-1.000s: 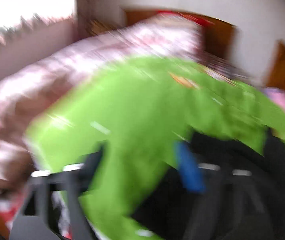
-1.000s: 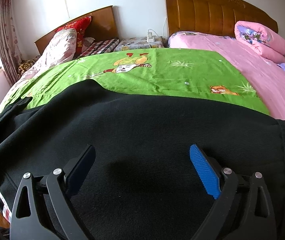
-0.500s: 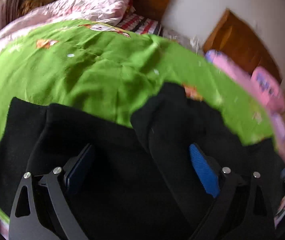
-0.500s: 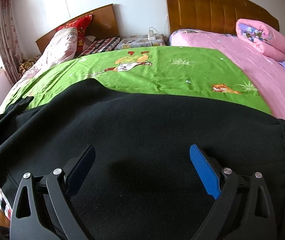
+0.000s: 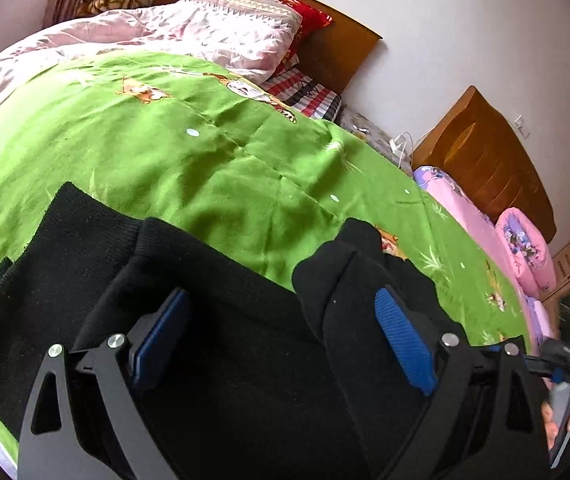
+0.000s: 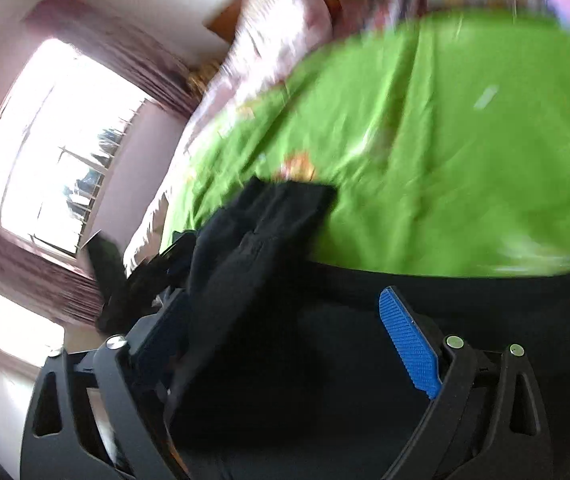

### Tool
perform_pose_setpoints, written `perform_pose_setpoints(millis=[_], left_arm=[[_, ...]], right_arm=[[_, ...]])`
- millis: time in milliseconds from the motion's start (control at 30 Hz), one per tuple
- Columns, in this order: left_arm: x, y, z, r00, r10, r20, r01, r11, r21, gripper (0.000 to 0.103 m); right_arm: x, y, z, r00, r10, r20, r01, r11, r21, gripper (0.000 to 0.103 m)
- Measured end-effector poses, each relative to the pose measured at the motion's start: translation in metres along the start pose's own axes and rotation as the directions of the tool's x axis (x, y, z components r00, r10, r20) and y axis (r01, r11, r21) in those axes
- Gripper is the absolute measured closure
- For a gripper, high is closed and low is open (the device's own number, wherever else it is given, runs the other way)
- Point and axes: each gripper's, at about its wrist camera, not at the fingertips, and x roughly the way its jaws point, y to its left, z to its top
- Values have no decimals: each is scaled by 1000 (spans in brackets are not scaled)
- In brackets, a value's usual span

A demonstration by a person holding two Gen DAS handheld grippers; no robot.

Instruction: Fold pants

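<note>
Left wrist view shows the black knit pants (image 5: 245, 352) spread on the bright green cartoon-print bedsheet (image 5: 205, 160), with one bunched fold rising between the blue-padded fingers of the left gripper (image 5: 281, 328), whose jaws stand wide apart. Right wrist view is blurred: the right gripper (image 6: 285, 332) also stands wide over the black cloth, a raised fold against its left pad.

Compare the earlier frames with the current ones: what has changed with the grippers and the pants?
The right gripper has swung left toward the window. The left gripper has settled over the black pants, where a bunched fold lies. Both grippers remain open; the pants stay on the green sheet.
</note>
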Motion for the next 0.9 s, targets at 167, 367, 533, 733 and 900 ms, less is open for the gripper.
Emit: perform_pose_setpoints(millis=[167, 367, 533, 733, 900], left_arm=[[2, 1, 0, 1000, -1, 0, 1, 1000, 5, 10], [-20, 13, -1, 994, -84, 66, 87, 995, -51, 10], [-90, 25, -24, 863, -464, 200, 499, 847, -185, 2], [-104, 56, -47, 813, -519, 264, 579, 766, -279, 2], [-94, 109, -75, 830, -497, 255, 557, 704, -440, 2]], right_arm=[[51, 15, 25, 1000, -22, -23, 22, 999, 31, 37], [56, 37, 17, 999, -46, 26, 48, 996, -74, 83], [17, 91, -4, 986, 42, 163, 12, 948, -318, 84], [60, 201, -96, 990, 85, -115, -142, 702, -698, 28], [42, 195, -111, 995, 91, -28, -83, 686, -722, 8]])
